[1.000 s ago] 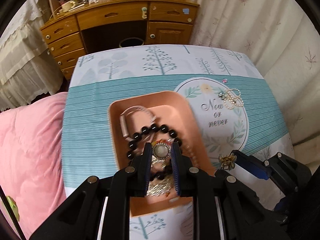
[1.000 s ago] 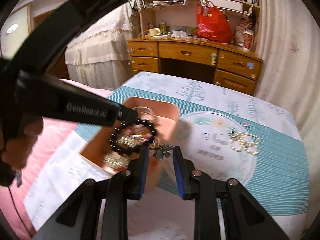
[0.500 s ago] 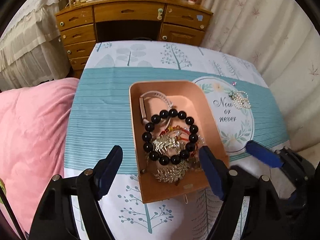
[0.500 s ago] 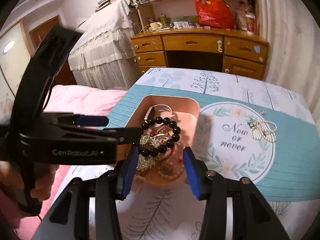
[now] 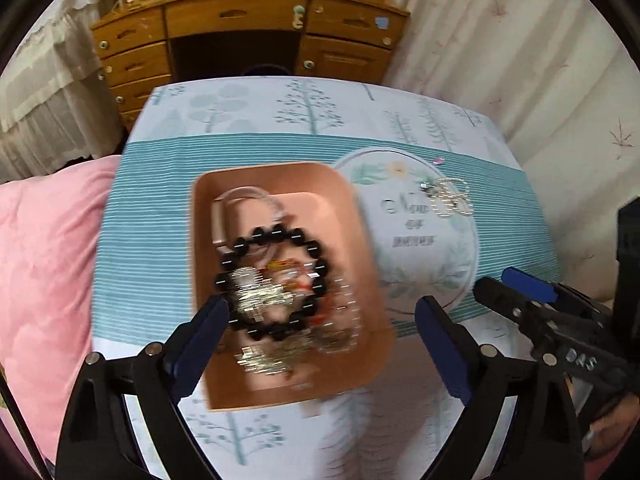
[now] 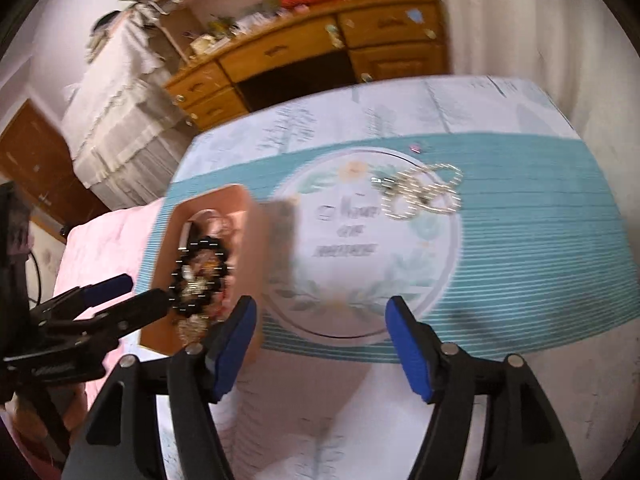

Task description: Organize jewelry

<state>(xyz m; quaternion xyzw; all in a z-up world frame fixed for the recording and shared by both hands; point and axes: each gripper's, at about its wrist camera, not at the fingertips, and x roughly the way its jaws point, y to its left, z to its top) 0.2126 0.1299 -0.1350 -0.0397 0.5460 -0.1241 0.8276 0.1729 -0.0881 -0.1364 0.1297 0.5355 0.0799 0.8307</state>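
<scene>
Left gripper point(image 5: 322, 310): blue-padded fingers point(image 5: 200, 336) wide apart and opening, nothing pressed between them; they hover above the near end of the peach tray point(image 5: 352, 216). Right gripper point(image 6: 320, 324): fingers point(image 6: 236, 344) parted and opening, empty, over the tablecloth point(image 6: 540, 280) just right of the tray.

Tray sits on the counter, on the teal striped band of the cloth. Inside: black bead bracelet point(image 5: 276, 284) lying as a ring on top of the pile; gold-coloured pieces point(image 5: 264, 300) and something red within and below the ring, blurred, not separable; a pale pink band point(image 5: 240, 204) at the far end.

Beyond the tray, on the round printed emblem point(image 5: 416, 236), a pearl strand point(image 5: 450, 198) lies loose, well apart from the tray. A small pink item point(image 5: 439, 161) sits just past it, too small to identify.

Pink bedding point(image 5: 44, 264) lies left of the counter. Wooden desk point(image 5: 248, 36) with drawers stands behind, curtain point(image 5: 520, 60) to the right.
</scene>
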